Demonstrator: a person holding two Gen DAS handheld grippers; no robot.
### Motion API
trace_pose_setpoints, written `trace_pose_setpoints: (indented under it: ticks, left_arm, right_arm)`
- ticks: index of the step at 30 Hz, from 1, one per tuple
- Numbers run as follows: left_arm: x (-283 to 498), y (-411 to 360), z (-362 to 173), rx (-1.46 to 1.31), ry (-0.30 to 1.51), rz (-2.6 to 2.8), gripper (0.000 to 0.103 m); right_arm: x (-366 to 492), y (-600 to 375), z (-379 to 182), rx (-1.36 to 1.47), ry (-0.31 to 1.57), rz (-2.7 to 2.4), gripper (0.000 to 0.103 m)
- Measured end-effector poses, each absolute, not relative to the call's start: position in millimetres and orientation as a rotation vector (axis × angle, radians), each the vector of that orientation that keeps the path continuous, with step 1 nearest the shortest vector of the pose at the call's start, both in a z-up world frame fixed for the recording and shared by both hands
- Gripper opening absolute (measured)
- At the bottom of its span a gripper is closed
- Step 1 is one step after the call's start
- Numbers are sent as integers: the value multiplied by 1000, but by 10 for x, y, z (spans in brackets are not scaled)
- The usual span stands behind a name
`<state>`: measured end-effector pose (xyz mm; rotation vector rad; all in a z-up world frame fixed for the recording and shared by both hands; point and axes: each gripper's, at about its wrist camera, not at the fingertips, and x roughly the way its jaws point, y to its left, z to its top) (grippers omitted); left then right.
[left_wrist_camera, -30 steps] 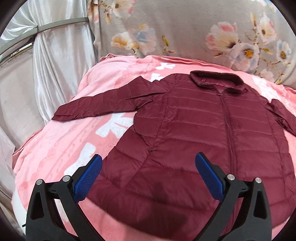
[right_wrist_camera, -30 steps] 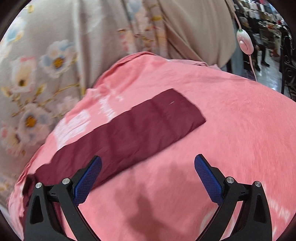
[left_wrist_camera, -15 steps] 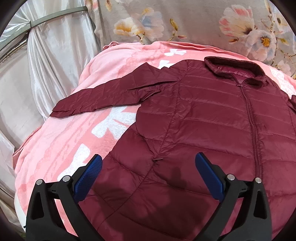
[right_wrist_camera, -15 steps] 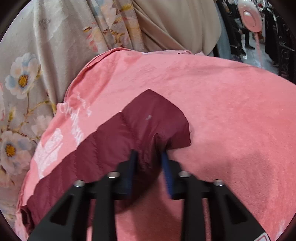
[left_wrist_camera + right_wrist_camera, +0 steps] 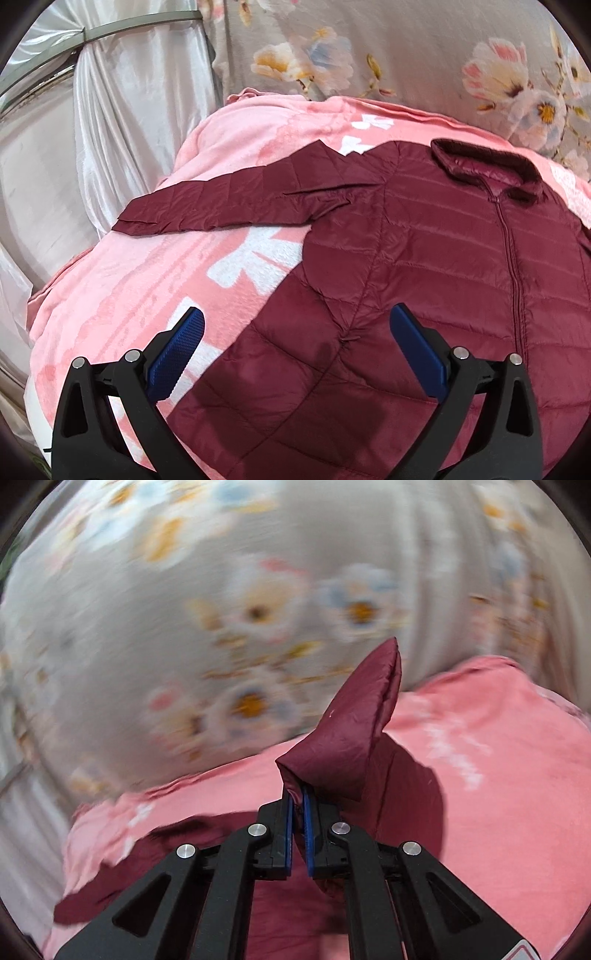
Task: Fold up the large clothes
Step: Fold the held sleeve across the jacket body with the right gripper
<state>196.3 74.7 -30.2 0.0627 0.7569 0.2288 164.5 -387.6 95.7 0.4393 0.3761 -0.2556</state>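
The cuff of the maroon quilted jacket's sleeve (image 5: 354, 734) is clamped by the right gripper (image 5: 298, 805), whose jaws are closing. The left gripper (image 5: 295, 345) is held wide apart over the maroon quilted jacket (image 5: 406, 277), nothing gripped.

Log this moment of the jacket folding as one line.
stage: sleeve fold | right gripper: closing on sleeve, raised | left gripper: open above jacket | surface: pink blanket

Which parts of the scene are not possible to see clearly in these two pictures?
- Left wrist view: the jacket hem and its right side run off the lower and right edges, behind the left gripper.
- Right wrist view: the floral cloth is smeared by motion.
- Right wrist view: the right gripper covers the pinched sleeve fabric below its pads.
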Motion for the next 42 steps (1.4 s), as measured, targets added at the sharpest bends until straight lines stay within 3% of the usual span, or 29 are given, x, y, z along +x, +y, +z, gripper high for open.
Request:
trace_pose_setpoints:
  ticks: [7, 19, 24, 25, 27, 29, 37, 41, 42]
  left_arm:
    - [1914, 991, -223, 24, 741, 230, 98]
    - [2004, 1346, -224, -18, 745, 205, 98]
    - [2154, 1329, -235, -65, 769, 117, 98]
    - [2203, 1300, -235, -89, 774, 79, 98]
    - [2308, 1221, -250, -134, 777, 17, 98]
    - [2433, 1116, -282, -174, 792, -38, 98]
    - [3094, 611, -738, -323, 964, -174, 97]
    - [3261, 696, -878, -470, 987, -139, 86]
    - [3286, 728, -867, -500, 982, -133, 75]
  right_arm:
    - [2243, -2430, 905, 323, 481, 43, 6]
    - [2789, -765, -301, 242, 741, 250, 6]
    - [2830, -497, -687, 190, 836, 241, 21]
    - [2814, -501, -690, 192, 834, 237, 26]
    - [2708, -567, -621, 218, 800, 229, 53]
    - [2553, -655, -507, 228, 752, 215, 60]
    - [1835, -1895, -310, 404, 704, -48, 60]
    - [1669, -2753, -470, 581, 712, -218, 59]
    - [1644, -2911, -513, 621, 705, -240, 58]
